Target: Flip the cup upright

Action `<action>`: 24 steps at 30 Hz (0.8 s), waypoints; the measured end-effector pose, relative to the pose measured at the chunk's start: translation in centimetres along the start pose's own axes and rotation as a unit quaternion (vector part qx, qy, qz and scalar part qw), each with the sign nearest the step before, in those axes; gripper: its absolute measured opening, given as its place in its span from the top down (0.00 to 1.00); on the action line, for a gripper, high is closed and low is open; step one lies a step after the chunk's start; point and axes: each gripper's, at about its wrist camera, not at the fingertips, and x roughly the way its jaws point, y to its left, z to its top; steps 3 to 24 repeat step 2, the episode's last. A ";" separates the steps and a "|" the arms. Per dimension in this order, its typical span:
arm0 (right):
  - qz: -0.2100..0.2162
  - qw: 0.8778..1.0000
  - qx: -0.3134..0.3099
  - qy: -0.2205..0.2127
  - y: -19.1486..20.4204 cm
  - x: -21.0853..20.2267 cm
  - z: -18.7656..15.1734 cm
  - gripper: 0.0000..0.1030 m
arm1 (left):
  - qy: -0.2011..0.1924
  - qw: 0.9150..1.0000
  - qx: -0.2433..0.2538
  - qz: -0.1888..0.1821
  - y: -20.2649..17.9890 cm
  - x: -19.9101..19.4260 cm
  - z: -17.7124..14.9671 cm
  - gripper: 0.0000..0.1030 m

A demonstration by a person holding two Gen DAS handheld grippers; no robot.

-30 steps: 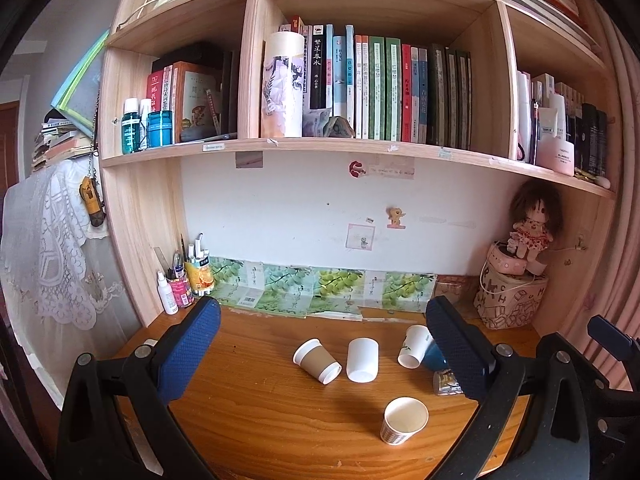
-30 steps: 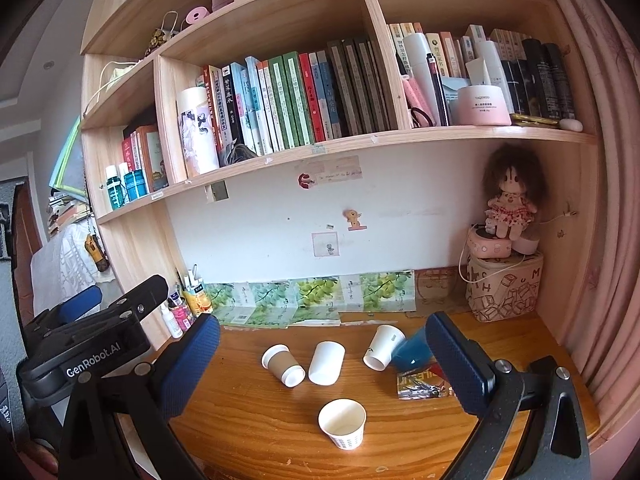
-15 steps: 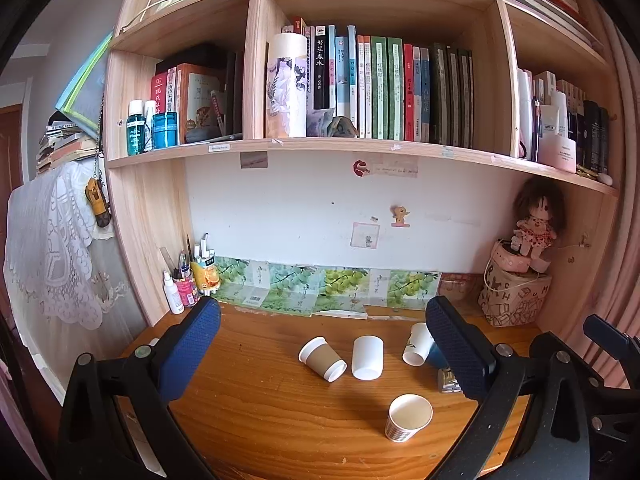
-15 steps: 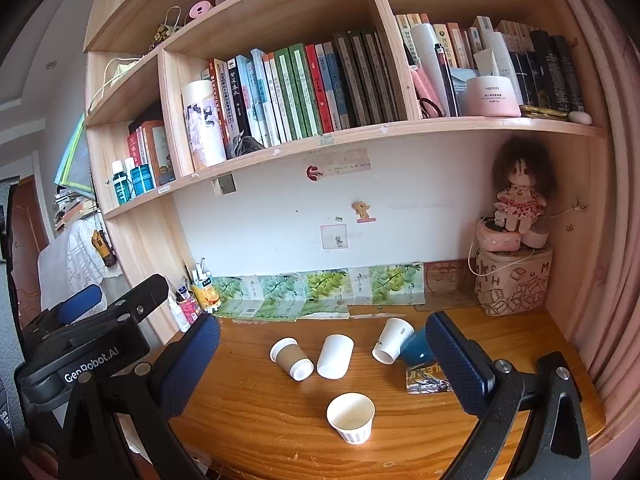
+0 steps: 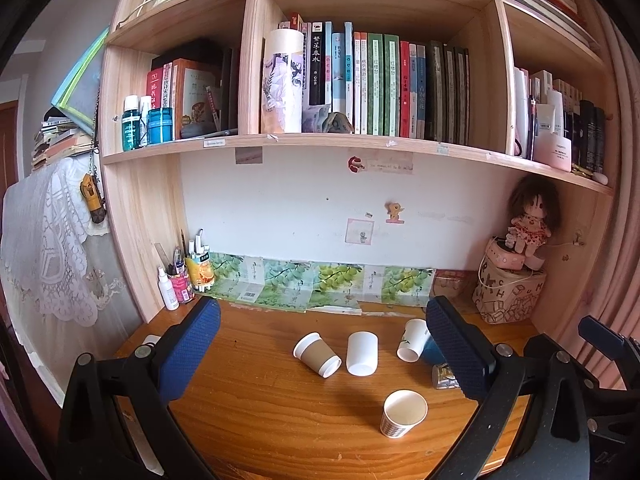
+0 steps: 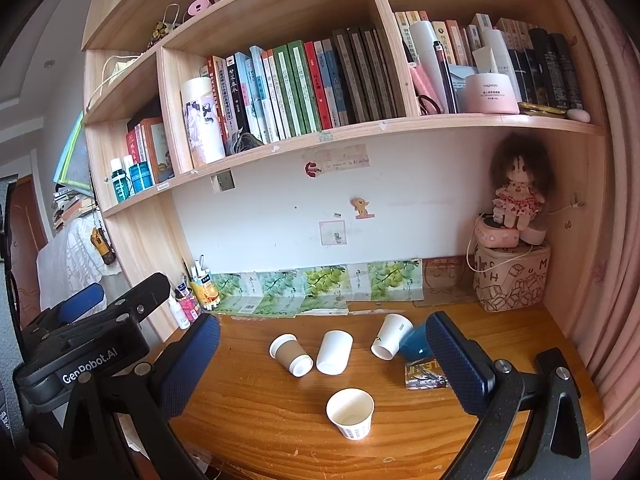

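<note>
On the wooden desk (image 5: 260,412) a brown-sleeved paper cup (image 5: 317,355) lies on its side. Beside it lies a plain white cup (image 5: 361,353), then a white cup with a green print (image 5: 412,340) and a dark blue cup (image 6: 414,345), all tipped over. A patterned paper cup (image 5: 404,413) stands upright in front. The same cups show in the right wrist view: brown (image 6: 291,355), white (image 6: 334,352), printed (image 6: 391,337), upright (image 6: 351,413). My left gripper (image 5: 320,354) and my right gripper (image 6: 322,364) are both open, empty, held back above the desk's near side.
A bookshelf (image 5: 360,140) overhangs the desk. A pen holder and bottles (image 5: 182,276) stand at the back left, a patterned box with a doll (image 5: 510,292) at the back right. A small foil packet (image 6: 424,374) lies by the blue cup. A pink curtain hangs on the right.
Both grippers have drawn slightly back and up, so the cups sit lower and a little smaller in view. No cup has moved.
</note>
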 end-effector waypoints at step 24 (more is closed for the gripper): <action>0.001 1.000 0.000 0.004 -0.1 0.0 -0.1 0.00 | 0.005 1.000 -0.002 0.001 0.0 0.1 -0.1 0.00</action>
